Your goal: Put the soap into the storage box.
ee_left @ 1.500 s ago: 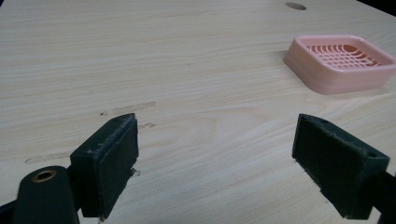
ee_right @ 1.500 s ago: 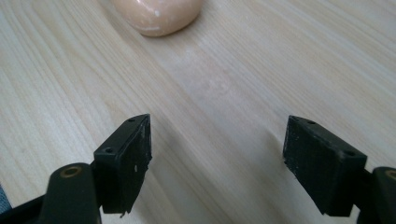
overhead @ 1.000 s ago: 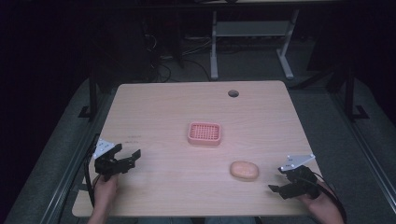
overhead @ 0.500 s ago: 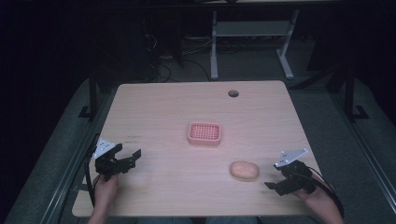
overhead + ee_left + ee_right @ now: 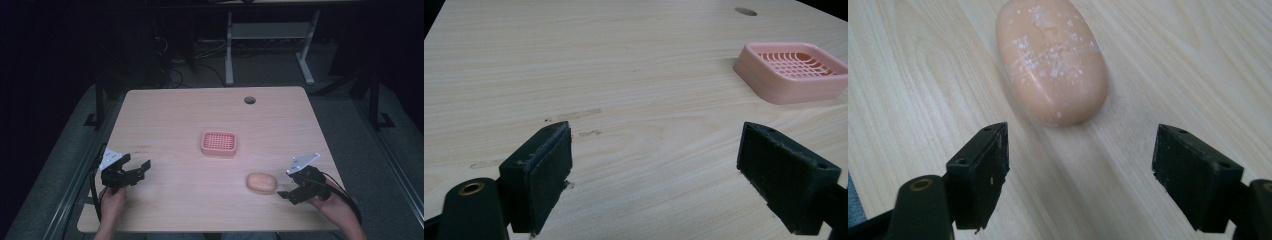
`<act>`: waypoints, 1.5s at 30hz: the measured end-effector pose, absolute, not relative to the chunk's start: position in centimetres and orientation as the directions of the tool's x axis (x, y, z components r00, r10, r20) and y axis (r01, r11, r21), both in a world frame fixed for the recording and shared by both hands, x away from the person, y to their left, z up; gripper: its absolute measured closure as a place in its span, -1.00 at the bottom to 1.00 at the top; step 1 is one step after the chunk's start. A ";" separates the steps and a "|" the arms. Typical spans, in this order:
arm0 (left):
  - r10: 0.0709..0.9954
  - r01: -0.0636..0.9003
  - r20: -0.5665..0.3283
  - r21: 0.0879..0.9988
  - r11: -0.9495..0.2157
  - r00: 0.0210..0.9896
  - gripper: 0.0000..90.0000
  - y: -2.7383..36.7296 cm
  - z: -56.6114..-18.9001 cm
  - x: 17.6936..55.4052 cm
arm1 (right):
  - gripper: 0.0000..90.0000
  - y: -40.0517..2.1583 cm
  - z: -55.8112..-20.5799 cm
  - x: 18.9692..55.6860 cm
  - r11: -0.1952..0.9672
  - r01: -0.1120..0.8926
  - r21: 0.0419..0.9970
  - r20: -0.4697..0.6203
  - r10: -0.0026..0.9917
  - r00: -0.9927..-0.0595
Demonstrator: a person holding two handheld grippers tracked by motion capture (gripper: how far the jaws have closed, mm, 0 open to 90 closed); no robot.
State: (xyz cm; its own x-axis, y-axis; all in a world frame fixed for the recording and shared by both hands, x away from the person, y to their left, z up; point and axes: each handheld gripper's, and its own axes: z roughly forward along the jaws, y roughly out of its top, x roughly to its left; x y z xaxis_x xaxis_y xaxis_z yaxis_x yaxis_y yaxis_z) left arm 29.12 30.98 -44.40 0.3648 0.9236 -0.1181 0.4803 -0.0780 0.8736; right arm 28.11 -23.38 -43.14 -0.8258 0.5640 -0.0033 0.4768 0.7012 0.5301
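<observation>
In the high view, the right gripper (image 5: 289, 186) is sitting at lower right with jaws spread, pointing at the soap bar (image 5: 261, 183) just beside it, likely lining up a grasp. The pink soap dish (image 5: 219, 143) is waiting mid-frame.

In the left gripper view, the left gripper (image 5: 654, 165) is idling open over bare table (image 5: 624, 65).

In the right gripper view, the soap is lying at upper centre, ahead of the wide-open jaws, not yet between them.

The pink soap dish (image 5: 795, 71) runs off the left gripper view's right edge.
</observation>
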 end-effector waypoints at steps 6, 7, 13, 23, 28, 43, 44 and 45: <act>0.923 0.482 -0.116 0.872 -0.082 0.367 -0.68 31.0 -44.4 29.1 | -0.51 -22.1 -42.7 28.8 0.733 0.445 0.515 -0.027 0.533 -0.846; 0.923 0.481 -0.116 0.873 -0.083 0.368 -0.68 31.0 -44.4 29.2 | -0.51 -22.0 -42.8 28.9 0.735 0.442 0.514 -0.028 0.530 -0.848; 0.922 0.484 -0.119 0.871 -0.080 0.367 -0.68 31.0 -44.4 29.2 | -0.51 -20.9 -42.7 29.5 0.761 0.407 0.505 -0.058 0.500 -0.864; 0.922 0.484 -0.116 0.871 -0.084 0.369 -0.68 30.9 -44.4 29.2 | -0.51 -19.0 -42.4 30.0 0.796 0.371 0.479 -0.069 0.455 -0.888; 0.921 0.483 -0.115 0.871 -0.085 0.371 -0.68 30.9 -44.5 29.2 | -0.51 -18.3 -42.7 30.4 0.811 0.368 0.455 -0.061 0.441 -0.896; 0.921 0.484 -0.126 0.872 -0.075 0.369 -0.68 30.9 -44.4 29.2 | -0.49 -16.4 -43.2 31.1 0.866 0.324 0.380 -0.076 0.378 -0.923; 0.921 0.482 -0.126 0.873 -0.073 0.368 -0.68 31.0 -44.4 29.2 | -0.49 -16.3 -43.3 31.2 0.868 0.324 0.376 -0.071 0.376 -0.924; 0.921 0.483 -0.125 0.873 -0.074 0.368 -0.68 31.0 -44.4 29.2 | -0.49 -16.2 -43.3 31.2 0.872 0.320 0.369 -0.076 0.372 -0.925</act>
